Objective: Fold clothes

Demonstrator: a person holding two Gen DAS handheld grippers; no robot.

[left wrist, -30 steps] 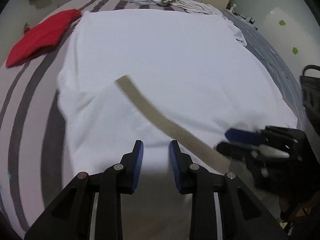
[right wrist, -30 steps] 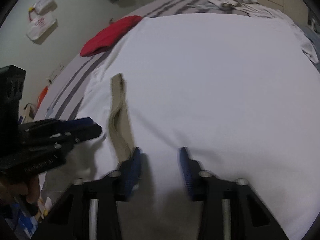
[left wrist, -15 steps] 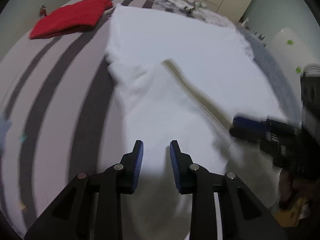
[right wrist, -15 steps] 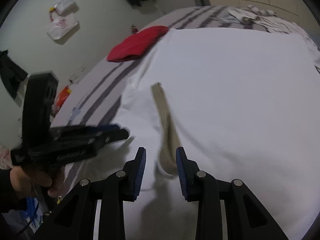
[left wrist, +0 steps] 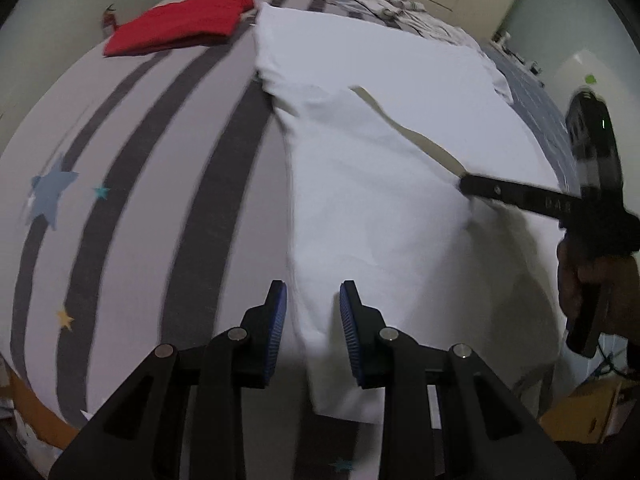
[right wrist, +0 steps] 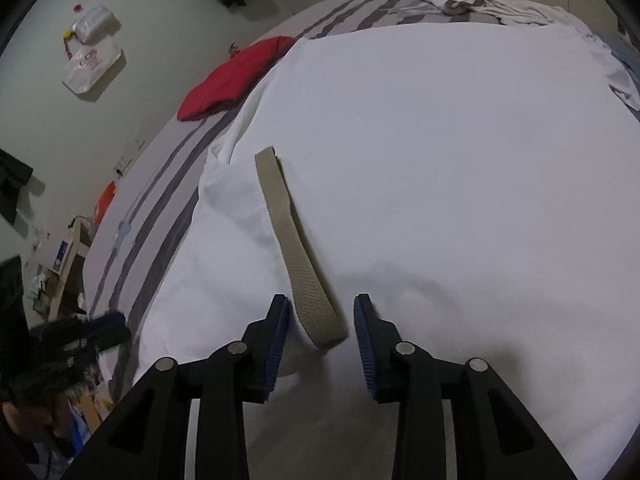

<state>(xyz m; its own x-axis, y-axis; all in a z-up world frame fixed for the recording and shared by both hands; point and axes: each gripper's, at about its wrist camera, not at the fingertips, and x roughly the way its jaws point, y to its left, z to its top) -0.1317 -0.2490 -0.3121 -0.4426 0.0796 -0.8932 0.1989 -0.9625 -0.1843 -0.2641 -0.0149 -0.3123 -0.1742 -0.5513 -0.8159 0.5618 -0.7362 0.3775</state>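
A large white garment (left wrist: pixel 384 184) lies spread on the striped bed, also in the right wrist view (right wrist: pixel 460 168). A beige band (right wrist: pixel 296 252) runs along its folded edge, also in the left wrist view (left wrist: pixel 412 136). My left gripper (left wrist: pixel 312 320) is open, its jaws either side of the garment's near left edge. My right gripper (right wrist: pixel 320 328) is open, its jaws either side of the near end of the beige band. It shows in the left wrist view (left wrist: pixel 476 186) at the band's end. My left gripper shows at the lower left of the right wrist view (right wrist: pixel 108 324).
A folded red garment (left wrist: pixel 180 26) lies at the far left of the bed (left wrist: pixel 140 160), also in the right wrist view (right wrist: pixel 236 76). Crumpled grey-white clothes (right wrist: pixel 472 0) lie at the far end. A bag (right wrist: pixel 92 68) hangs on the wall.
My left gripper has swung left to the garment's left edge. My right gripper has moved in over the near end of the beige band and its jaws stand wider apart than half a second ago.
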